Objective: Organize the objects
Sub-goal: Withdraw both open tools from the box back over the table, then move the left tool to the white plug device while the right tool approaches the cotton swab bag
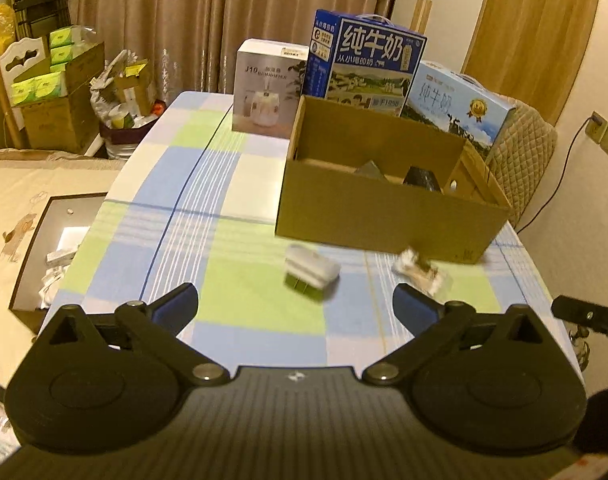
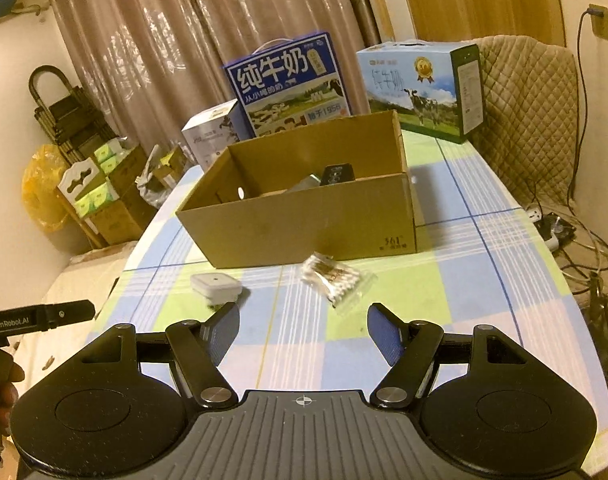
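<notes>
An open cardboard box (image 1: pixel 384 216) (image 2: pixel 304 220) stands on the checked tablecloth, with dark objects (image 1: pixel 422 178) (image 2: pixel 336 174) inside. In front of it lie a small white case with a green underside (image 1: pixel 310 272) (image 2: pixel 216 286) and a clear packet of cotton swabs (image 1: pixel 422 272) (image 2: pixel 336 278). My left gripper (image 1: pixel 296 304) is open and empty, just short of the white case. My right gripper (image 2: pixel 304 332) is open and empty, just short of the swab packet. The other gripper's tip shows at each view's edge.
Two blue milk cartons (image 1: pixel 364 64) (image 1: pixel 456 108) and a white product box (image 1: pixel 264 92) stand behind the cardboard box. A quilted chair back (image 2: pixel 524 120) is at the far right. Cables and a power strip (image 2: pixel 552 228) lie right of the table. Boxes and bags (image 1: pixel 60 92) stand left.
</notes>
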The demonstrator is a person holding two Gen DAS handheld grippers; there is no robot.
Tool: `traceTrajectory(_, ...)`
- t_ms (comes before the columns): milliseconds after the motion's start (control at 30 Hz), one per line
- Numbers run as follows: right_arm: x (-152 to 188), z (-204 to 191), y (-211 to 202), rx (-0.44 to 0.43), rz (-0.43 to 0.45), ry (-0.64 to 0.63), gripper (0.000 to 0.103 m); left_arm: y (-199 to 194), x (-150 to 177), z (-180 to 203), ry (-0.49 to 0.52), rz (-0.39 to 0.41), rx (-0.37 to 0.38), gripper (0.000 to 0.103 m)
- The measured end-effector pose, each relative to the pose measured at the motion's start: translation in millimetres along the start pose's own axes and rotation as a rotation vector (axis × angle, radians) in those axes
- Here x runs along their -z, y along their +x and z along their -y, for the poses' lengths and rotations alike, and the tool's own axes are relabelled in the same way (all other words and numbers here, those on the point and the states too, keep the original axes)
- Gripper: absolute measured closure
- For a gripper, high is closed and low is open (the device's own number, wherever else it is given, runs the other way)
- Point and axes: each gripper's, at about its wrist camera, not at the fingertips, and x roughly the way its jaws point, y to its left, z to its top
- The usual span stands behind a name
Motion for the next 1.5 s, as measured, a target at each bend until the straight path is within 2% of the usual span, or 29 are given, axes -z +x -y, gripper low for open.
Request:
traceTrajectory(300, 5.2, -5.4, -18.2, -0.008, 0.015, -0.014, 0.035, -23.7, 18.5, 0.8, 0.033, -0.006, -0.019, 0.001)
traceTrajectory(800, 11.1, -5.1, -27.1, -0.002, 0.01, -0.013, 0.035, -30.4, 30.0, 13.3, 0.056, -0.019, 0.005, 0.001)
traceTrajectory(1167, 13.6, -2.6, -17.0, 0.008, -0.012, -0.022, 0.035, -25.4, 31.0, 13.5, 0.062, -0.031, 0.019, 0.001)
traceTrajectory(1500, 9.1, 6.1, 12.7, 0.023, -0.042, -0.05, 0.035, 2.1, 21.2, 11.5, 0.096, -0.052, 0.034, 0.001)
